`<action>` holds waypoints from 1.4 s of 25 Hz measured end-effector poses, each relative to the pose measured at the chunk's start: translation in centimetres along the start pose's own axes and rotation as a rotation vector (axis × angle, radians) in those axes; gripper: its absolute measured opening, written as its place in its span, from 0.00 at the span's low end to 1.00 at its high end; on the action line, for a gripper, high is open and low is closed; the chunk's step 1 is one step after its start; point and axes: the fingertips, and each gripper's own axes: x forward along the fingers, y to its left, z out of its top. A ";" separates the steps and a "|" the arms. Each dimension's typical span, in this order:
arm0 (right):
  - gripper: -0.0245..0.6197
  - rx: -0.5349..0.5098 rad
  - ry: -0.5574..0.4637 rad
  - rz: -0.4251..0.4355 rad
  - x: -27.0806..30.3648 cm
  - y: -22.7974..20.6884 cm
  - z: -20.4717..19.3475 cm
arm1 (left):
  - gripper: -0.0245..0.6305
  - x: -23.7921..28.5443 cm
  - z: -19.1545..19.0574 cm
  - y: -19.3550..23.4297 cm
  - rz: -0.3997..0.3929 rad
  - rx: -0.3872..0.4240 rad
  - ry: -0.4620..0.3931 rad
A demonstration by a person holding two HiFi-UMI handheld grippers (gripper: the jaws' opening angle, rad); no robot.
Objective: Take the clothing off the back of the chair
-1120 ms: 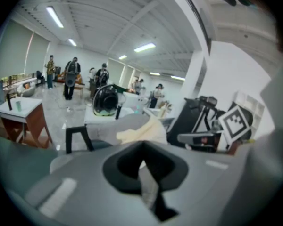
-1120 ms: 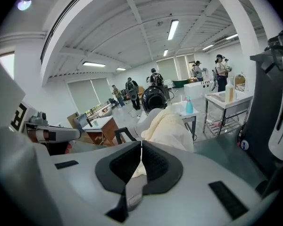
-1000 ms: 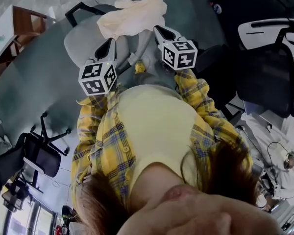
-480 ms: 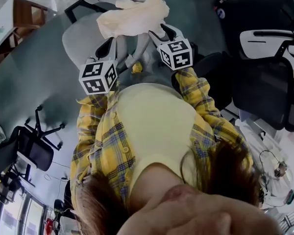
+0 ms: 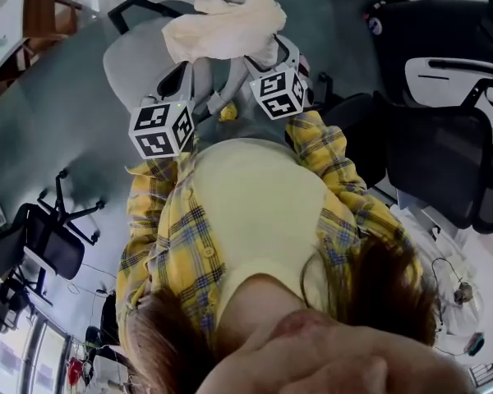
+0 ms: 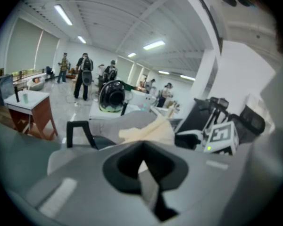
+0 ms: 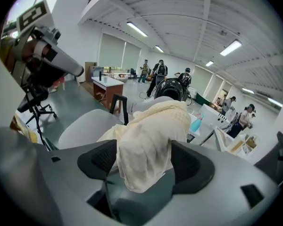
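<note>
A cream garment (image 5: 226, 27) lies bunched over the top of a grey chair (image 5: 135, 60). My right gripper (image 5: 268, 56) is at the garment's near edge. In the right gripper view its jaws have just been opening and now stand wide, and a fold of the garment (image 7: 148, 140) hangs loosely between the pads (image 7: 103, 158) of this right gripper (image 7: 146, 161). My left gripper (image 5: 183, 77) hovers over the chair seat, left of the cloth, with its jaws shut and nothing held. In the left gripper view the garment (image 6: 148, 130) lies beyond the tips of the left gripper (image 6: 142, 149).
Black office chairs (image 5: 444, 158) stand close on the right, and another (image 5: 53, 249) at lower left. A wooden desk (image 5: 41, 19) is at the far left. The chair's black armrest (image 5: 135, 13) rises beside the cloth. People (image 6: 85, 74) stand far back.
The right gripper has rolled and moved in under the garment's edge, and its jaws have gone from shut to wide. The left gripper and the garment have stayed put.
</note>
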 end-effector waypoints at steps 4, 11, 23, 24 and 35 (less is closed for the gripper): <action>0.55 -0.095 0.021 -0.019 0.9 0.3 -0.3 | 0.05 0.0 0.1 0.4 0.018 -0.005 0.004; 0.56 -0.186 0.061 -0.105 1.8 -0.4 -0.4 | 0.05 0.1 0.2 1.2 0.038 -0.021 0.006; 0.56 -0.222 0.058 -0.217 1.7 -1.7 0.7 | 0.05 0.4 0.4 1.1 0.042 -0.023 0.007; 0.57 -0.228 0.057 -0.223 1.5 -1.7 0.7 | 0.05 0.4 0.3 1.1 0.042 -0.023 0.007; 0.59 -0.273 0.046 -0.206 1.6 -2.5 1.7 | 0.05 0.8 0.5 1.3 0.044 -0.025 0.010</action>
